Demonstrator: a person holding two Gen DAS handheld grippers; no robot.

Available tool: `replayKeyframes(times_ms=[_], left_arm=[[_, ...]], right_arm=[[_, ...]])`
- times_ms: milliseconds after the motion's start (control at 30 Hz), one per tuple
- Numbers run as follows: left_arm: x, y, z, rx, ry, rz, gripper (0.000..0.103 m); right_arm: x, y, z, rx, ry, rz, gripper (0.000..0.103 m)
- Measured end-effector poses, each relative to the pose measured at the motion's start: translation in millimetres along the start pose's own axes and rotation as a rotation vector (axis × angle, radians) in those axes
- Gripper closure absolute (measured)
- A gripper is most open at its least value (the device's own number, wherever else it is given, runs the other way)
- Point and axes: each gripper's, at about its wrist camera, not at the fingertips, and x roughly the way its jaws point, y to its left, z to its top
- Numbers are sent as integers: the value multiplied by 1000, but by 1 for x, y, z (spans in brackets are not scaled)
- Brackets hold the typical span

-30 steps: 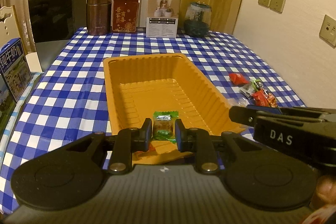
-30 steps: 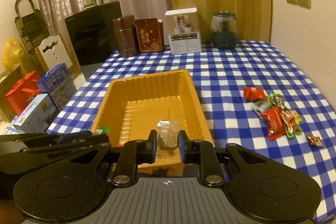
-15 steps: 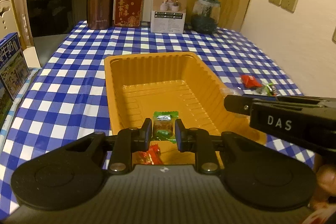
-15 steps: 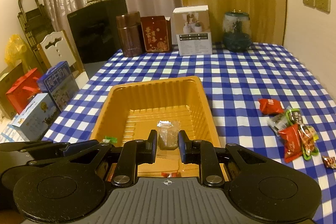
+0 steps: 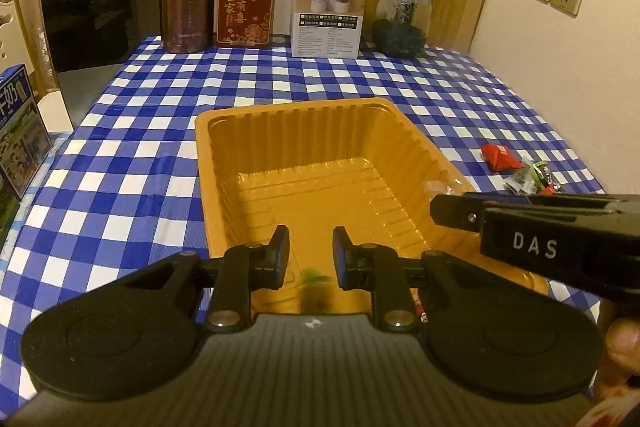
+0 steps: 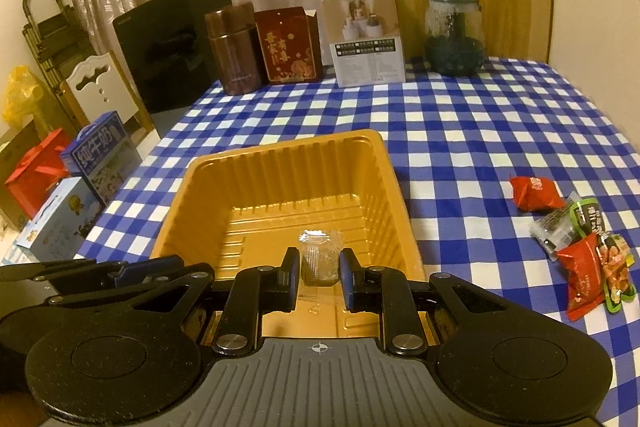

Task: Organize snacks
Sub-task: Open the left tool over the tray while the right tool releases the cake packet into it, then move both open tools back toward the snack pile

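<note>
While the left gripper (image 5: 311, 253) hangs over the near end of the orange tray (image 5: 320, 123), its jaws stand parted with nothing between them; a blurred green-wrapped candy (image 5: 314, 287) shows just below the gap, and whether it touches the tray floor cannot be told. Beside it, the right gripper (image 6: 319, 269) is closed on a clear-wrapped candy (image 6: 320, 261), pinched between both pads above the tray's near end. Beyond the tray to the right, loose snacks lie on the blue checked tablecloth (image 6: 460, 131): a red packet (image 6: 534, 193), then a small heap of red and green packets (image 6: 592, 263) nearer the table edge. At the far edge stand a brown canister (image 6: 236, 53), a dark red box (image 6: 288, 45), a white box (image 6: 366, 35) and a glass jar (image 6: 454, 35).
</note>
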Motion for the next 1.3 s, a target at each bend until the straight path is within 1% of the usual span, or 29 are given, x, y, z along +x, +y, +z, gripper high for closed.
replayKeyframes(times_ms=[200,267,400,467,567,600,633,667,700,767,933,1300], left_arm=[[-5,3,-1,-1,-8,16,81],[-8,4,-4,-1,-8,22,78],[-12,5,-7,-6,-4,31,77],[-13,5,-8,-8,-2,32,76],[-16,6,-8,-6,-3,35,76],[-17,6,-9,-6,-4,36,76],[-19,6,-9,-6,-5,36,76],[-20,6,-8,-5,-7,38,76],[-21,6,-9,-4,-9,39,76],[-24,6,-9,-1,-12,41,76],[-29,2,-9,0,-13,35,76],[-47,-23,-13,17,-7,3,71]], right_arm=[[2,-3,-1,16,2,8,81],[1,-4,-2,24,5,14,81],[-2,-2,-3,35,7,32,81],[-4,-2,-2,42,0,40,81],[-8,-2,0,61,-29,75,79],[-9,-3,1,68,-37,82,71],[-11,-4,1,74,-44,79,56],[-13,-5,2,81,-49,75,50],[-14,-7,3,92,-56,75,49],[-18,-10,4,101,-59,70,49],[-30,-22,0,119,-63,20,49],[-72,-41,-24,156,-67,-44,49]])
